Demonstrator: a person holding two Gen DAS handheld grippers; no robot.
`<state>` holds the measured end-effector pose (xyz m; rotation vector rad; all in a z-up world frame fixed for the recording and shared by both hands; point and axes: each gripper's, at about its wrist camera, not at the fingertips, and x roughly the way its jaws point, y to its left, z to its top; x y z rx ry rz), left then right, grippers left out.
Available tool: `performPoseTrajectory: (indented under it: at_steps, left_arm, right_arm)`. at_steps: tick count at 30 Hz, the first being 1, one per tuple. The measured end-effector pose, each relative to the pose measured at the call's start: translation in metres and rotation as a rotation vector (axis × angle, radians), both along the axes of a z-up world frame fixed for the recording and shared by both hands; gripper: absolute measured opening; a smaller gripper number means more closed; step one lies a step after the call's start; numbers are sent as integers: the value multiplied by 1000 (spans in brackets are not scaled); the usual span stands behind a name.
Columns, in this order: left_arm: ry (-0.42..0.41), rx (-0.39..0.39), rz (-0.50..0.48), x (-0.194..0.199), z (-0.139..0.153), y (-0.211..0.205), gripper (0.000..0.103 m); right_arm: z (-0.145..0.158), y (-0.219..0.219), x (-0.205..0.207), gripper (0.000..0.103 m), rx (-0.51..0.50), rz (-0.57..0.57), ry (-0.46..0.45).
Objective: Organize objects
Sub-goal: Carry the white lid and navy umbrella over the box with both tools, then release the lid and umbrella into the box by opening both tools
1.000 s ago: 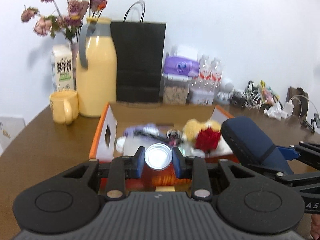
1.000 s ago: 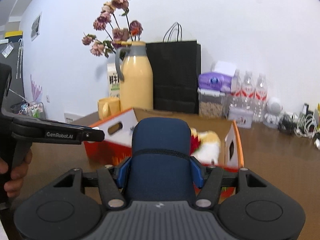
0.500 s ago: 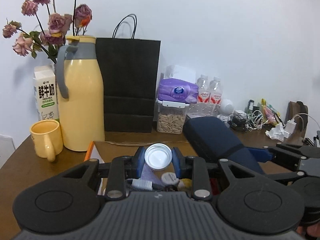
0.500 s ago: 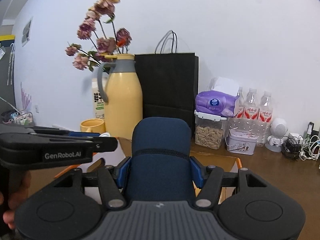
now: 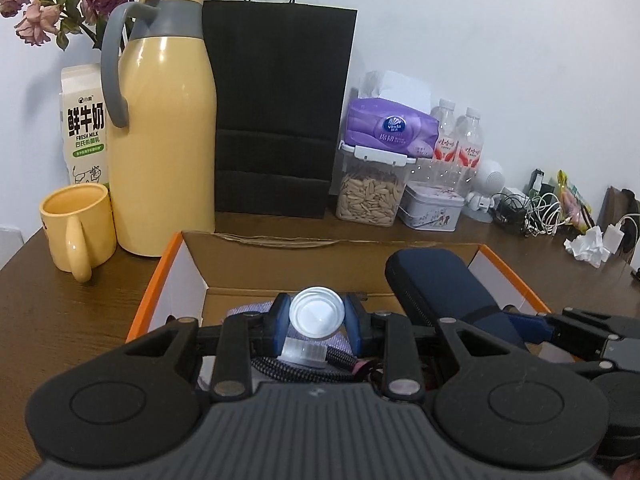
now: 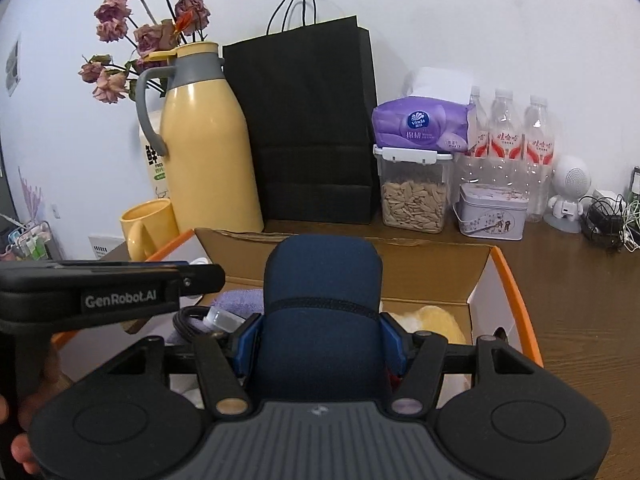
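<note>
My left gripper (image 5: 317, 316) is shut on a small white-capped container (image 5: 317, 312), held over the open cardboard box (image 5: 320, 244) with orange sides. A navy zip case (image 6: 322, 308) is clamped in my right gripper (image 6: 322, 344), also above the box; in the left wrist view the case (image 5: 436, 284) hangs at right. Inside the box lie a purple cloth (image 6: 240, 300), a black braided cable (image 5: 288, 372), a clear plastic piece (image 5: 300, 354) and a yellow plush (image 6: 432, 320). In the right wrist view the left gripper's black side (image 6: 112, 286) shows, with a hand (image 6: 20, 432) below it.
Behind the box on the brown table (image 5: 60, 312) stand a yellow mug (image 5: 76, 228), yellow thermos jug (image 5: 164, 140), milk carton (image 5: 84, 128), black paper bag (image 5: 276, 112), seed jar with tissue pack (image 5: 372, 192), tin (image 5: 432, 208), water bottles (image 6: 508, 140), cables (image 5: 536, 212).
Both grippers have moved forward with their loads, from in front of the box to above its inside. The jug, bag and jars now look closer. Neither grip has changed.
</note>
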<state>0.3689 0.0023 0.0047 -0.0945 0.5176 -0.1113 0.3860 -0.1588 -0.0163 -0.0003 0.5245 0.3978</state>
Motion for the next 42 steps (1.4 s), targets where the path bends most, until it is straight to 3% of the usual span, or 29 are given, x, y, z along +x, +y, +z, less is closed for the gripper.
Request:
performPoseTrajectory:
  at_steps: [3, 5, 7, 8, 10, 12, 27, 42]
  left_arm:
    - [-7, 7, 10, -1, -1, -1, 31]
    - [-22, 18, 15, -3, 0, -1, 45]
    - [-44, 22, 20, -6, 2, -2, 97]
    - [-67, 28, 28, -9, 3, -2, 103]
    - [-95, 45, 37, -13, 6, -3, 103]
    - [-96, 38, 39, -14, 8, -3, 103]
    - [-105, 24, 46, -20, 15, -3, 103]
    - [-143, 33, 40, -68, 29, -1, 103]
  right_arm:
    - [0, 0, -3, 60, -8, 0, -10]
    - [-1, 0, -3, 62, -14, 3, -6]
    - [-1, 0, -4, 67, -24, -3, -6]
    - [-1, 0, -5, 71, -28, -4, -9]
    - [1, -3, -7, 93, -31, -25, -20]
    - [3, -6, -9, 102, -31, -40, -28]
    - [8, -14, -17, 103, -32, -56, -29]
    - [16, -29, -55, 103, -38, -65, -72]
